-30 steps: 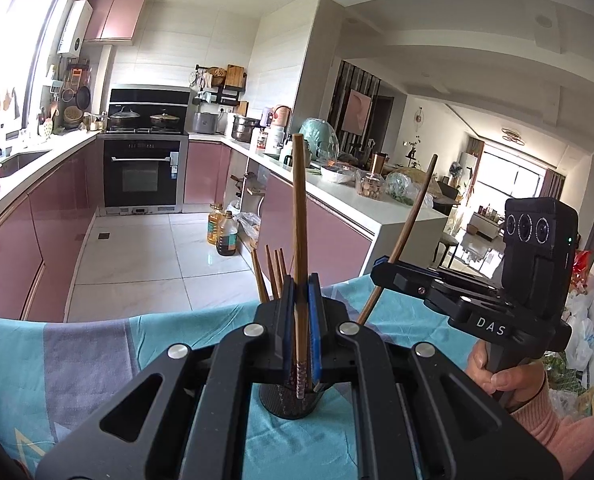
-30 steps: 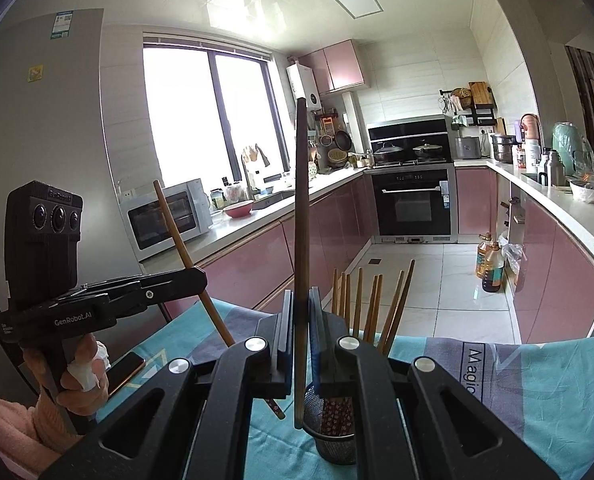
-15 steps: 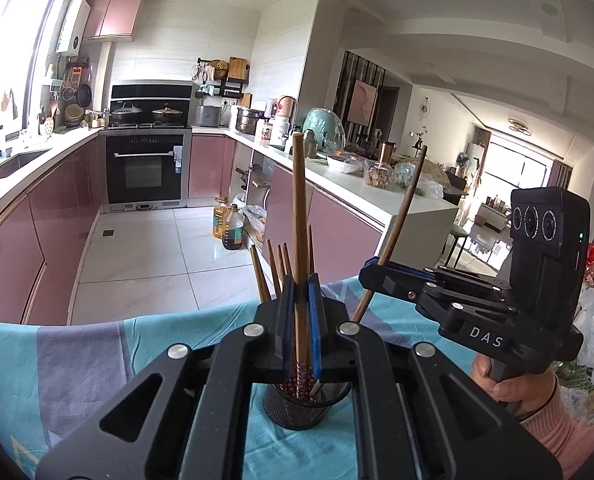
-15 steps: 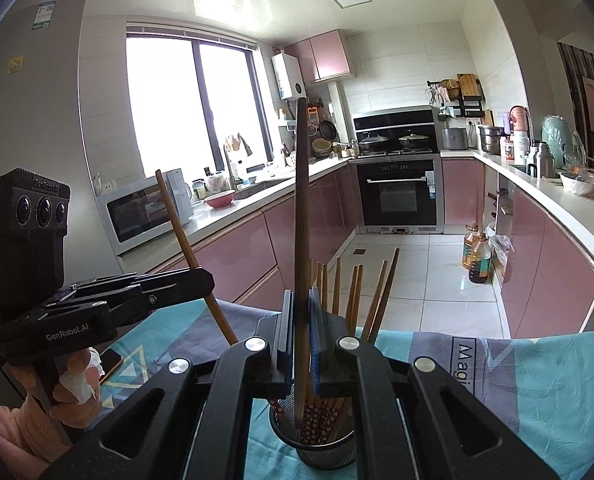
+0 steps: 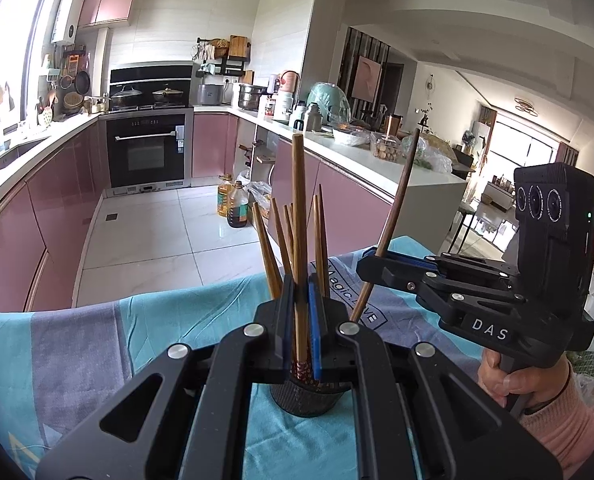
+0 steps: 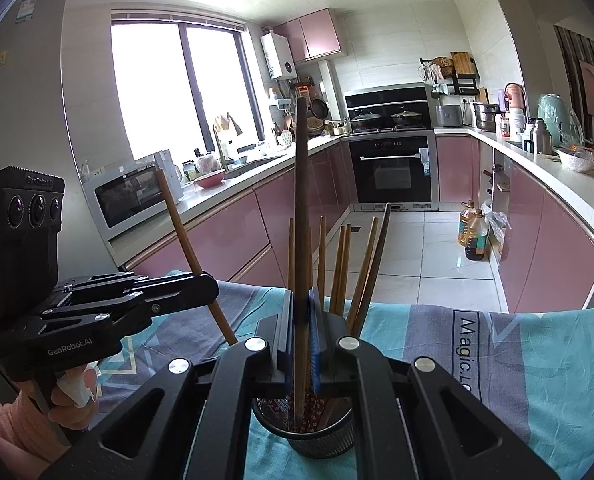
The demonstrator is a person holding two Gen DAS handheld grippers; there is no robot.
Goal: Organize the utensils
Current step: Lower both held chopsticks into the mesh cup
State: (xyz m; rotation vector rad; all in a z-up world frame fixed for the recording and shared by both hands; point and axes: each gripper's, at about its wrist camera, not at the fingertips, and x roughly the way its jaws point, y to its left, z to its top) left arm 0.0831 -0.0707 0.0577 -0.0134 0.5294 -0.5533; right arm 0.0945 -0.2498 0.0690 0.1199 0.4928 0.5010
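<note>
A black mesh cup stands on the teal and grey cloth with several wooden chopsticks upright in it. My left gripper is shut on a light brown chopstick held upright, its patterned lower end inside the cup. My right gripper is shut on a darker chopstick, whose lower end also dips into the cup. From the left wrist the right gripper shows at the right; from the right wrist the left gripper shows at the left.
A person's hand in a pink sleeve holds each gripper handle. Beyond the table's far edge lie a tiled floor with oil bottles, pink cabinets, an oven and a crowded counter.
Both grippers have sunk toward the cup with their chopsticks still clamped. The lower ends of both chopsticks now reach into the cup, which shows fuller in both views.
</note>
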